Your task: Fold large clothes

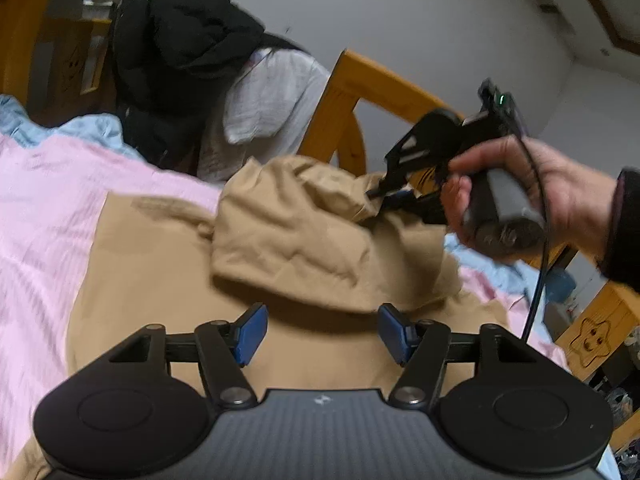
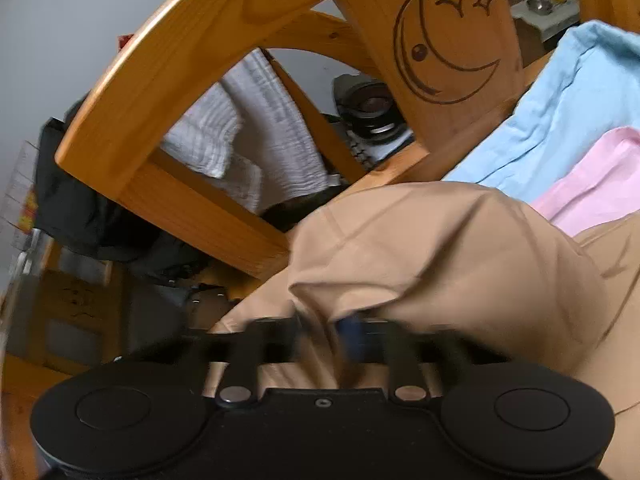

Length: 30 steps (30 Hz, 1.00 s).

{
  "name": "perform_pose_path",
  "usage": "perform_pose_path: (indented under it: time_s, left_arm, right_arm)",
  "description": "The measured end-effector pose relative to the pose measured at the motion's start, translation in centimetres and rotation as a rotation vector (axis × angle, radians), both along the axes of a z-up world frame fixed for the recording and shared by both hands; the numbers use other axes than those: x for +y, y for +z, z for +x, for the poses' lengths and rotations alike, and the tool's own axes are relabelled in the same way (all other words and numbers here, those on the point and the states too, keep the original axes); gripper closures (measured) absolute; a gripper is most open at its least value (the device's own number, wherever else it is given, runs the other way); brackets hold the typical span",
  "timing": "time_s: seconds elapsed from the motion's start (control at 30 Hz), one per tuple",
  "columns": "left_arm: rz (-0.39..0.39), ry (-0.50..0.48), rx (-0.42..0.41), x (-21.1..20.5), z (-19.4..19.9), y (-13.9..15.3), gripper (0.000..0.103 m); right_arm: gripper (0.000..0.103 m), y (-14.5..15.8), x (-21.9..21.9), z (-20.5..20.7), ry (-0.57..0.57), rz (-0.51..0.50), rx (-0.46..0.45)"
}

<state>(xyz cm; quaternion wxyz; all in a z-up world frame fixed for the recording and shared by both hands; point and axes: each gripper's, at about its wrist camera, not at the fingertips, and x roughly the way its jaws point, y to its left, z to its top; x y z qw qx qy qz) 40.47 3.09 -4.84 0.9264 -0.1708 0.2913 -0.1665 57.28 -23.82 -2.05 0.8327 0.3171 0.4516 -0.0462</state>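
left claw (image 1: 322, 334) hangs open just over the flat tan garment (image 1: 160, 280) on the pink sheet (image 1: 48, 208), nothing pinched; beyond it the right claw (image 1: 378, 194) has clamped a bunched-up fold, wooden bed frame (image 1: 360, 92) behind

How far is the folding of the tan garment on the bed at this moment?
Done: the tan garment lies spread on the pink sheet. In hand: the right gripper is shut on one bunched end of it and holds that end lifted over the flat part. The left gripper is open above the cloth and holds nothing. Left: laying this fold flat, then any further folds; no neat fold shows yet.
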Motion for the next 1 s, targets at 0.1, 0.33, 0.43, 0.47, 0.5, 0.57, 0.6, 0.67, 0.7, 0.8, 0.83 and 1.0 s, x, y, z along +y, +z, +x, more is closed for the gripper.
perform_pose_path:
  time_s: [0.1,0.33,0.43,0.47,0.5,0.57,0.6,0.67,0.7,0.8,0.83,1.0]
  left_arm:
    - [-0.028,-0.072,-0.045,-0.8,0.7,0.4,0.07]
    - [-0.008,-0.114,0.009,-5.8,7.2,-1.4,0.093]
    - [-0.039,0.007,0.03,-5.8,9.3,-2.3,0.094]
    - [-0.052,0.057,0.039,-5.5,9.7,-2.6,0.095]
    - [-0.07,0.087,0.046,-5.1,10.0,-2.8,0.097]
    - [-0.104,0.102,0.056,-4.4,9.9,-3.1,0.097]
    - [-0.099,0.093,0.064,-4.3,9.7,-3.2,0.097]
    - [-0.057,0.064,0.08,-4.1,8.5,-3.4,0.097]
    - [-0.042,0.043,0.087,-3.7,7.5,-3.6,0.096]
    - [-0.041,-0.031,0.124,-1.9,2.9,-4.5,0.087]
    - [-0.032,-0.056,0.132,-1.3,1.1,-4.8,0.084]
    - [-0.129,-0.077,0.161,2.4,-3.8,-5.7,0.067]
  right_arm:
    - [0.101,1.4,-0.5,-1.4,0.053,0.01,-0.078]
    - [0.102,6.1,-2.0,-4.7,0.224,0.044,-0.201]
    - [0.102,7.7,-3.0,-6.5,0.277,0.066,-0.253]
    - [0.102,8.2,-3.7,-7.7,0.293,0.093,-0.289]
    - [0.102,8.5,-4.1,-8.3,0.307,0.113,-0.311]
    - [0.102,8.6,-5.6,-11.2,0.315,0.176,-0.358]
    - [0.102,8.1,-6.3,-12.7,0.316,0.203,-0.37]
    - [0.102,6.4,-7.8,-16.1,0.3,0.224,-0.406]
    - [0.102,5.3,-8.6,-17.6,0.288,0.237,-0.415]
    - [0.102,2.2,-10.5,-20.9,0.23,0.279,-0.431]
    - [0.102,1.2,-11.0,-21.8,0.218,0.297,-0.431]
    - [0.1,-1.5,-12.3,-25.2,0.213,0.296,-0.415]
